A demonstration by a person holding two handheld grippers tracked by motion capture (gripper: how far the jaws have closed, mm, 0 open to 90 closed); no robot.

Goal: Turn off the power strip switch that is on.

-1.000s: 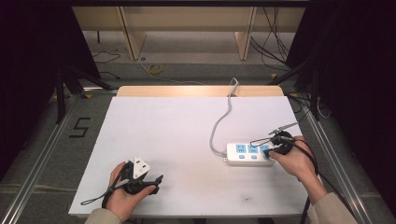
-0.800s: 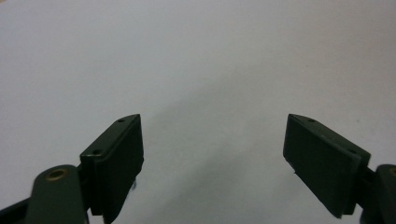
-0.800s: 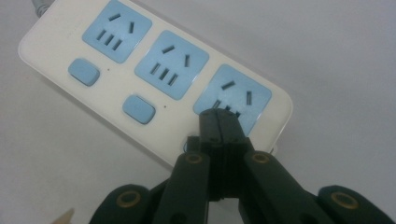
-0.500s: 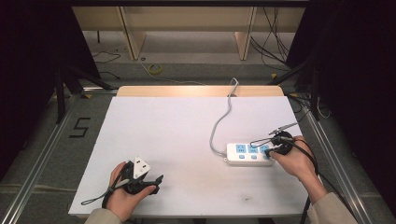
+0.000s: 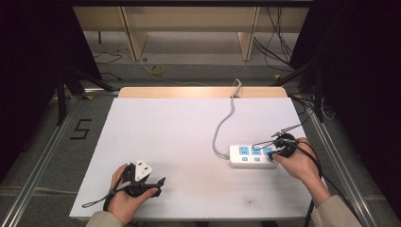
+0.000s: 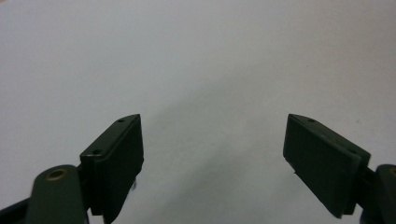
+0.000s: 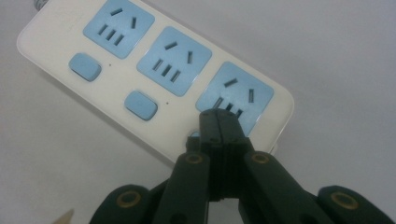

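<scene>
The room beyond is dark at both sides, with a grey floor, wooden frame legs and loose cables at the far end. In front of me is the white counter [image 5: 156, 137], bare over most of its top. On its right side, close to my right hand, lies the white power strip [image 5: 250, 156] with three blue sockets, its grey cord [image 5: 222, 123] curling away towards the far edge and off the counter.

I judge the strip to be light, stiff and smooth-shelled, so it would likely slide on the counter if pushed sideways. It is best taken across its narrow width, by the long edges. The cord is soft and will drag behind.

My right hand-held gripper [image 7: 219, 123] has its jaws pressed together with nothing between them. The tips sit at the end of the strip farthest from the cord, over the lower edge of the last socket and right beside that socket's blue switch [image 7: 192, 135], which they mostly cover. I cannot tell whether they are pressing it.

My left hand-held gripper [image 6: 212, 154] has its jaws wide apart and empty, near the counter's front left, well apart from the strip.

The right gripper view shows the socket slots and two more blue switches. The high view shows the cord's run and the layout.
</scene>
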